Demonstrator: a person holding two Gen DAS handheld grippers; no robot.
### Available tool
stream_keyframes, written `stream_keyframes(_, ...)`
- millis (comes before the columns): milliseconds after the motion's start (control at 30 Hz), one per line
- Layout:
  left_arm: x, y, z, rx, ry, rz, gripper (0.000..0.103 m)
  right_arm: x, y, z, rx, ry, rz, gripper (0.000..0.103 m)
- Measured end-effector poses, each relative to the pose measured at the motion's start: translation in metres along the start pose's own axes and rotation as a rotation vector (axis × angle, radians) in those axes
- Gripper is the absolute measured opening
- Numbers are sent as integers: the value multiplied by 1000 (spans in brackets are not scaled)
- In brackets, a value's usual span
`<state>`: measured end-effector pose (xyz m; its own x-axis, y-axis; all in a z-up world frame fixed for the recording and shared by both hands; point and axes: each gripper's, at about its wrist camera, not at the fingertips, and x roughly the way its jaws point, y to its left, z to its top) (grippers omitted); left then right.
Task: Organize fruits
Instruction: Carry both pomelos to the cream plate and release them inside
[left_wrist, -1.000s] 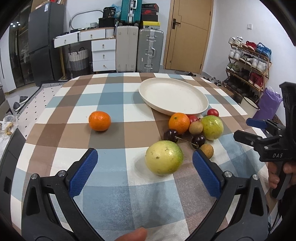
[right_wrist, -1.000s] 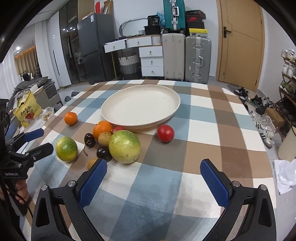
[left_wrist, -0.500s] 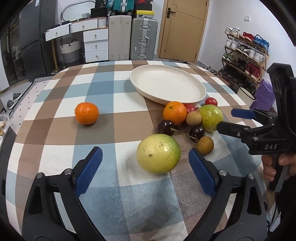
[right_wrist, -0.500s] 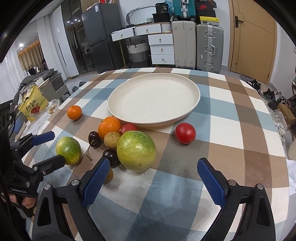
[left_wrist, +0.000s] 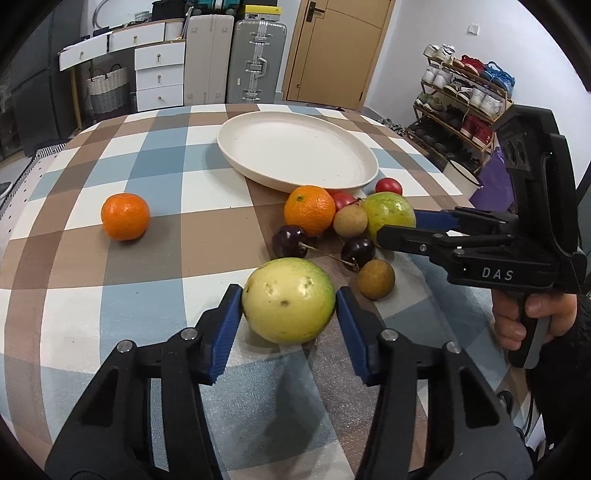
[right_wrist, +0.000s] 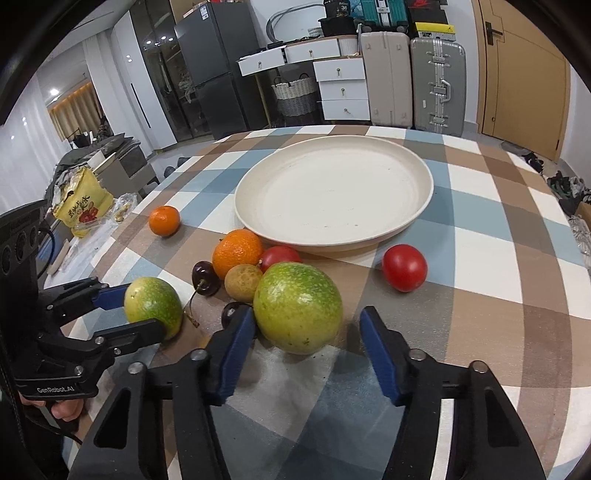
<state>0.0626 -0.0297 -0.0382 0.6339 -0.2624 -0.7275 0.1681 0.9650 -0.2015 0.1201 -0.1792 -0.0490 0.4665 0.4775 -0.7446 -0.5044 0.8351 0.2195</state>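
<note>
A yellow-green passion fruit (left_wrist: 288, 306) lies on the checked tablecloth between the blue pads of my left gripper (left_wrist: 288, 295); its jaws are closing and both pads touch the fruit's sides. My right gripper (right_wrist: 306, 314) is closing around a greener passion fruit (right_wrist: 297, 306); the left pad touches it, and a gap shows at the right pad (right_wrist: 373, 339). A cream plate (right_wrist: 332, 245) stands empty behind. An orange (left_wrist: 309, 210), two cherries (left_wrist: 290, 242), two brown longans (left_wrist: 350, 221) and two tomatoes (right_wrist: 404, 267) lie in front of the plate.
A second orange (left_wrist: 125, 216) sits alone to the left. A hand (left_wrist: 524, 325) holds the right gripper near the table's right edge. Beyond the table are suitcases (left_wrist: 255, 59), drawers, a shoe rack (left_wrist: 465, 96) and a yellow bag (right_wrist: 81, 206).
Both grippers moved forward and down toward their fruits, and both pairs of jaws narrowed from wide apart. The left pads now touch the yellow-green fruit.
</note>
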Motion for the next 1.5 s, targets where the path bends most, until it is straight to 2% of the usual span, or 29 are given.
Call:
stream_keyframes(200, -2, 4, 0, -28, -13, -26, 49, -3, 0, -4, 2, -20, 13, 49)
stream_keyframes(467, -17, 5, 10, -40, -73, -8, 49, -23, -4, -4, 20, -80, 21, 49)
stream_keyframes(867, -27, -4, 50, -15, -180, 39, 49, -52, -9, 16, 48, -159, 12, 49)
stream_keyframes(1100, -14, -8, 73, -1, -205, 51, 49, -53, -11, 29, 70, -172, 6, 49)
stream_keyframes(1500, 22, 0, 100, -2, -197, 60, 49, -38, -17, 54, 102, -174, 8, 49)
